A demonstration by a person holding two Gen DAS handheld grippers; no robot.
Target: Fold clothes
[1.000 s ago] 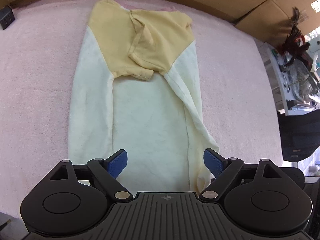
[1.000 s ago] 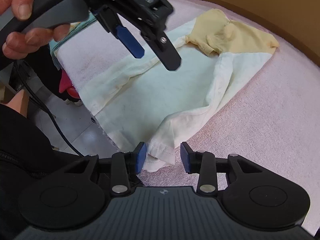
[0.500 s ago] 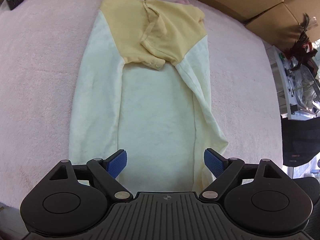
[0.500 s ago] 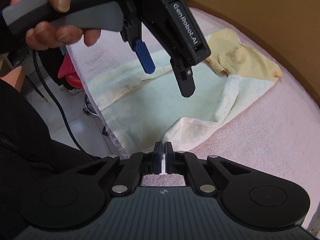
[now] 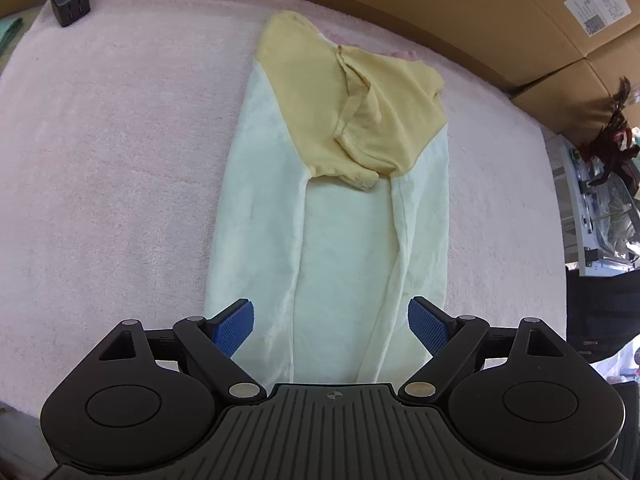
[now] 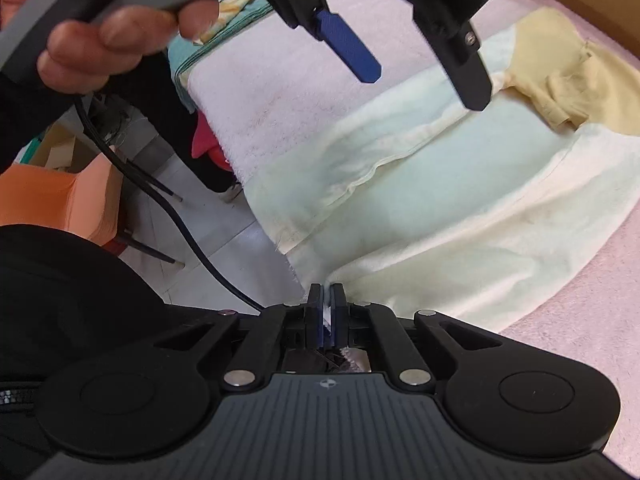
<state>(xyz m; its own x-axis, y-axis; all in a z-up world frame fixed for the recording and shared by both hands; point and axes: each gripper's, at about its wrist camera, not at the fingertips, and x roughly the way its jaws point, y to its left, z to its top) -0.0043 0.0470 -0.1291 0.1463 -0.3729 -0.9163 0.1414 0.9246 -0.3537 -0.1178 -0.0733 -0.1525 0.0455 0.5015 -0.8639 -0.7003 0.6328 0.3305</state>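
One garment (image 5: 336, 240) lies on the pink towel (image 5: 112, 152), a pale cream top with yellow shoulders, both long sides already turned in toward its middle and its two yellow sleeves crossed over the chest. Its hem reaches the near edge of the towel and its collar points to the far side, toward the cardboard wall (image 5: 400, 8).

Two grippers are at work, both at the hem end of the garment. On the right gripper (image 6: 327, 300) the blue pads are pinched together with a sliver of pale fabric between them, at the hem corner nearest that camera. The left gripper (image 5: 331, 322) hangs over the other part of the hem with its jaws spread wide, the cloth beneath them and nothing pressed; in the right wrist view its handle sits in a hand (image 6: 100, 36) above the garment.

I judge the step in hand to be taking hold of the hem for the lengthwise fold. The next move probably calls for the left gripper to come down on its own hem corner and close, so both corners can be carried together toward the yellow shoulders.

Beyond the garment's collar end, one small dark cube (image 5: 70, 4) sits on the towel's far corner.
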